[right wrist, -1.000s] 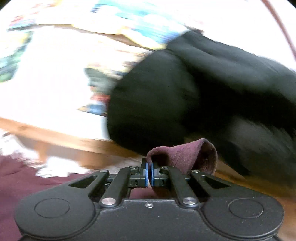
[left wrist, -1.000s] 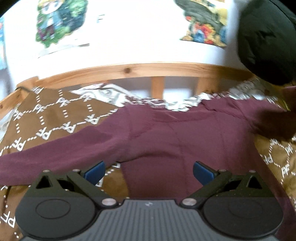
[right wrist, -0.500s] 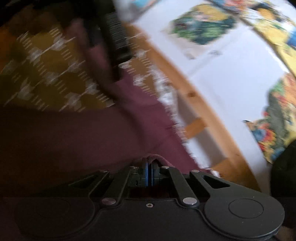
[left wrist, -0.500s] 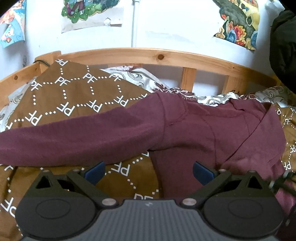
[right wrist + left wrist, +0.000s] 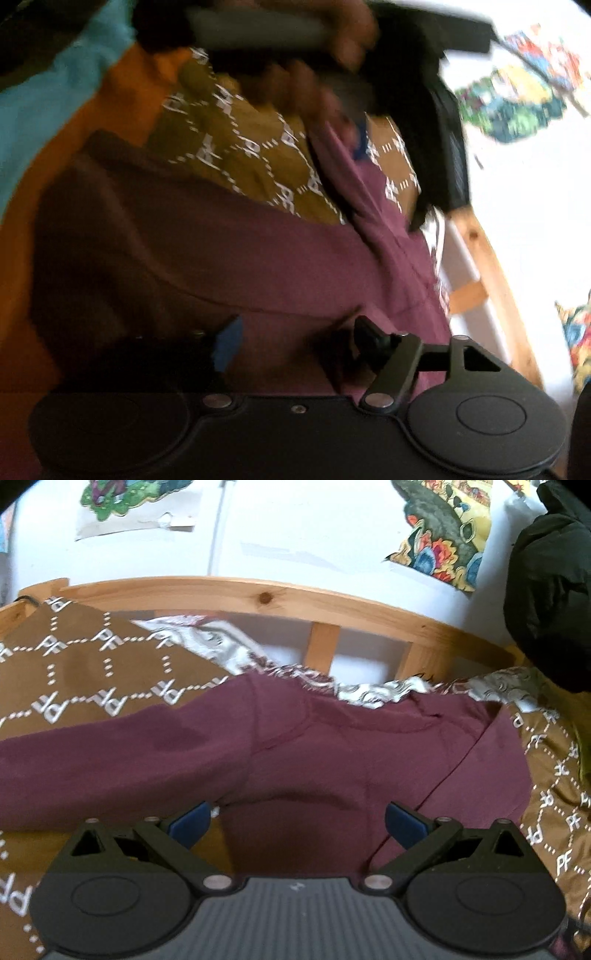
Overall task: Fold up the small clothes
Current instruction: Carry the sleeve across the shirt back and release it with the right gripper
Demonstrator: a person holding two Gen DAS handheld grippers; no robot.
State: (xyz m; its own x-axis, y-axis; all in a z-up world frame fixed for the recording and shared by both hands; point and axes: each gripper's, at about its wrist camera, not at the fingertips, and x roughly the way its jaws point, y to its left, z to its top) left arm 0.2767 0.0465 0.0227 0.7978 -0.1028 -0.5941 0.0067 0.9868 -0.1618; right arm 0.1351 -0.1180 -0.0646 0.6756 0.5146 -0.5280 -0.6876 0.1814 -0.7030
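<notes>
Left gripper (image 5: 295, 821): jaws wide apart, nothing clamped, poised just over the top's near edge
Right gripper (image 5: 295, 338): jaws opening, pads off the cloth, the top under and between them, nothing pinched
Top (image 5: 332, 753): maroon, long-sleeved, lying flat on the blanket; one sleeve stretched out to the left, the right side folded in over the body, soft creases across the chest
Blanket (image 5: 92, 672): brown with white dotted diamonds and "PF" letters, under the top
Rail (image 5: 258, 594): pale wood, beyond the top's far edge
Wall (image 5: 314, 524): white, past the rail, with cartoon stickers
</notes>
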